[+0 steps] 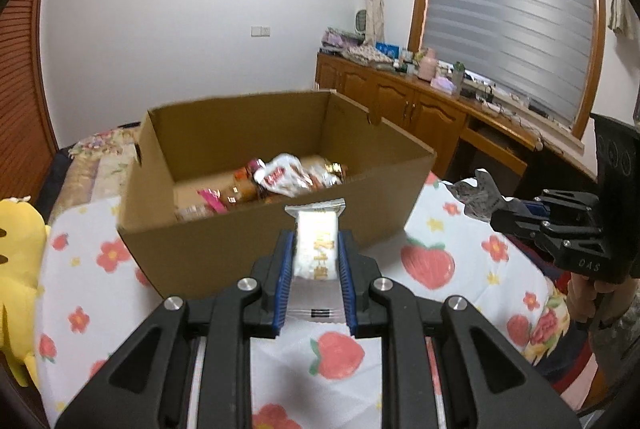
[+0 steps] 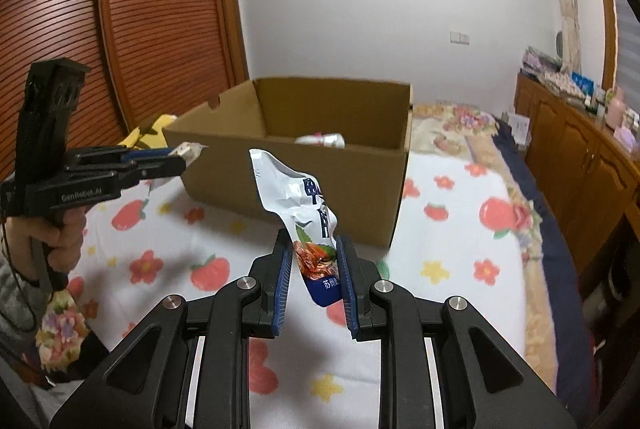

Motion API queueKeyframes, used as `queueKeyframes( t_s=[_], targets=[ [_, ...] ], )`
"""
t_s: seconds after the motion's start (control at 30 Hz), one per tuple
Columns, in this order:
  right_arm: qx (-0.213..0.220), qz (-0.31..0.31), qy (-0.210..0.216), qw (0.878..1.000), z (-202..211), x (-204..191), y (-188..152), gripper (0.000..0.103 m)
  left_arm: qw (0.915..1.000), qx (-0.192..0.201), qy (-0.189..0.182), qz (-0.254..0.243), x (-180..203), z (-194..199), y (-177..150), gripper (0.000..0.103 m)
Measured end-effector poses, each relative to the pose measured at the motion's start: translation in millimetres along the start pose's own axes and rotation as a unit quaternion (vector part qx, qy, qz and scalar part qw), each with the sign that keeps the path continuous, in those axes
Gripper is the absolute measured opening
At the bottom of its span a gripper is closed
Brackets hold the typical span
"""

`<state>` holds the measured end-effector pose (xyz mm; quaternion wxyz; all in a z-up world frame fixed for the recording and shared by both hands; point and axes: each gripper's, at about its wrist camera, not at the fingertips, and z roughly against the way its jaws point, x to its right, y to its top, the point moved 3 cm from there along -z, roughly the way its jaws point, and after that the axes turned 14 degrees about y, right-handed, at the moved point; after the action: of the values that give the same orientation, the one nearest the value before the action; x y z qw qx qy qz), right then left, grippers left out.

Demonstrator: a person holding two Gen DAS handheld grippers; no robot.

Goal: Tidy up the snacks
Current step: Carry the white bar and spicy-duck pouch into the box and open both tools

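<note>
An open cardboard box (image 1: 256, 241) stands on the bed and holds several snack packets (image 1: 280, 179). My left gripper (image 1: 316, 253) is shut on a small white snack packet (image 1: 316, 249), held just in front of the box's near wall. My right gripper (image 2: 314, 261) is shut on a crinkled white and blue snack pouch (image 2: 304, 205), held up in front of the box (image 2: 320, 181). The right gripper also shows in the left wrist view (image 1: 496, 213) to the right of the box. The left gripper shows in the right wrist view (image 2: 180, 157) at the box's left corner.
A white bedspread with strawberry and flower print (image 1: 432, 261) covers the bed. A yellow plush toy (image 1: 16, 261) lies at the left. A wooden cabinet (image 1: 400, 101) with clutter on top stands under the window. A slatted wooden wardrobe (image 2: 160, 21) stands behind the box.
</note>
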<state>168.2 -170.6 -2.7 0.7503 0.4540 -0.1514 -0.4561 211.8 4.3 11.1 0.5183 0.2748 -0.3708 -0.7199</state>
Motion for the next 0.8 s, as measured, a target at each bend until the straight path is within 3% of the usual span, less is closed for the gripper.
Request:
queueKeyframes(
  t_s=[0.43,0.8],
  targets=[
    [0.025,0.066,-0.006,0.997,7,-13,61,0.021,0.9996,0.022,0.015,0.002,-18,4,46,0.019],
    [0.017,0.1,-0.005,0.995,-25,-15,105,0.021,0.998,0.022,0.057,-0.014,-33,-20,75,0.019]
  ],
)
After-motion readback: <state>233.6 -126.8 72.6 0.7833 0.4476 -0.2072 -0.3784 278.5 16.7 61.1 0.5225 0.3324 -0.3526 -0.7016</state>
